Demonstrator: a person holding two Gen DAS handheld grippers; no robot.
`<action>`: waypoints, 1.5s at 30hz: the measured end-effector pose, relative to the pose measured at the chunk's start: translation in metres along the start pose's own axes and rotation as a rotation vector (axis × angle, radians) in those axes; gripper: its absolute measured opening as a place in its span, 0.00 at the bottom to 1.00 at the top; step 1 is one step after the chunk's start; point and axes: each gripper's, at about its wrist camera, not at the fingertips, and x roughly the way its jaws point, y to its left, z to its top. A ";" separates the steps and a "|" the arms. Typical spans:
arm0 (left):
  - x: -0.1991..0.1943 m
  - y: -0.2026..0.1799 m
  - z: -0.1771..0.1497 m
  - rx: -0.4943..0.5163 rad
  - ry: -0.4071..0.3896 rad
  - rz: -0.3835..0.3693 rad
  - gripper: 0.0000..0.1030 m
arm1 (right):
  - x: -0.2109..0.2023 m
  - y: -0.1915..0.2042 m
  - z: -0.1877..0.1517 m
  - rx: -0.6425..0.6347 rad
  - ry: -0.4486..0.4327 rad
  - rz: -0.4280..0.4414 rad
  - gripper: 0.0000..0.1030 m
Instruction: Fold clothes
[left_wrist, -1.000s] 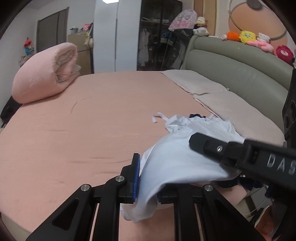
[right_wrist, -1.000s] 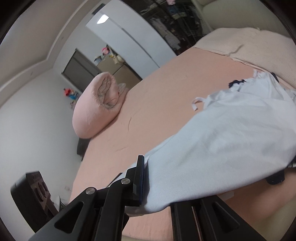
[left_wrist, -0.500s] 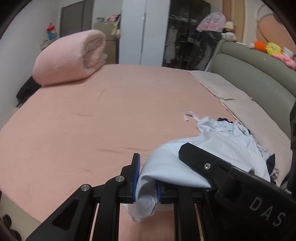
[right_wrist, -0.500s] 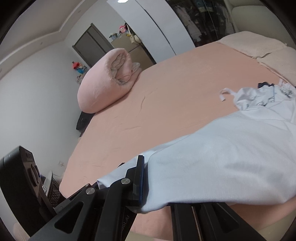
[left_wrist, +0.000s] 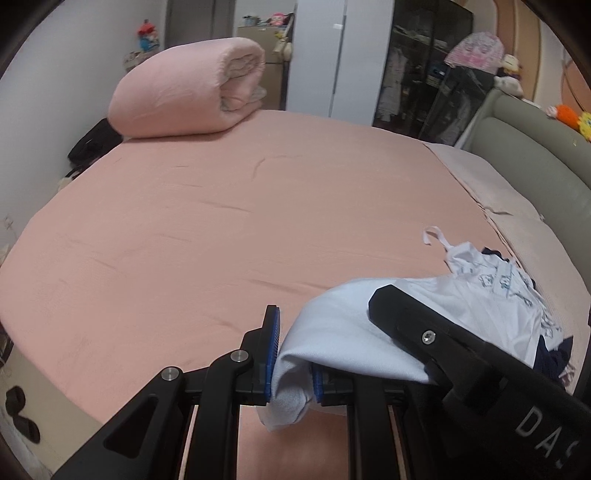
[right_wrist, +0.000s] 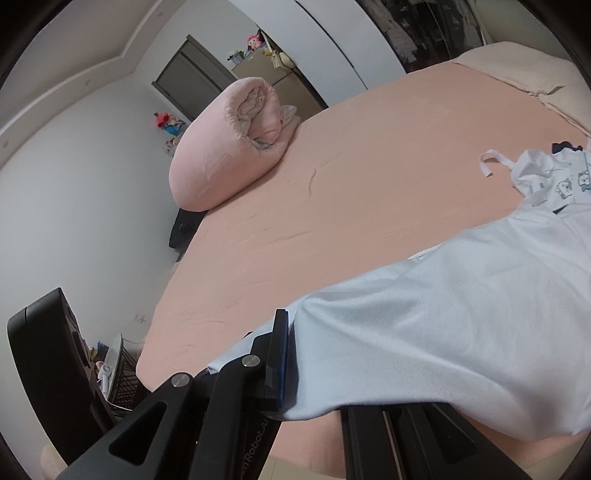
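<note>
Grippers both pinch the pale blue garment (right_wrist: 461, 325): left gripper (left_wrist: 291, 363), right gripper (right_wrist: 314, 365). Only the left view shows the headboard (left_wrist: 524, 155) at 2 o'clock.

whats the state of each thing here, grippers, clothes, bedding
left gripper: shut on the light blue garment
right gripper: shut on the light blue garment, far finger hidden by cloth
light blue garment: lifted at the near edge, trailing back to the pile
white printed garment: crumpled in the pile, strap loose on the bed
dark garment: bunched under the pile
pink duvet: rolled up at the far corner
bed sheet: spread flat, slight creases
</note>
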 end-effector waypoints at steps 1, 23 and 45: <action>-0.002 0.004 0.000 -0.007 -0.003 0.010 0.13 | 0.003 0.003 0.000 -0.002 0.004 0.005 0.06; -0.009 0.049 0.002 -0.209 0.091 0.036 0.76 | -0.004 0.025 0.016 -0.028 0.139 -0.137 0.53; -0.156 0.028 0.067 0.073 -0.111 0.032 0.87 | -0.151 0.026 0.043 -0.065 -0.016 -0.243 0.72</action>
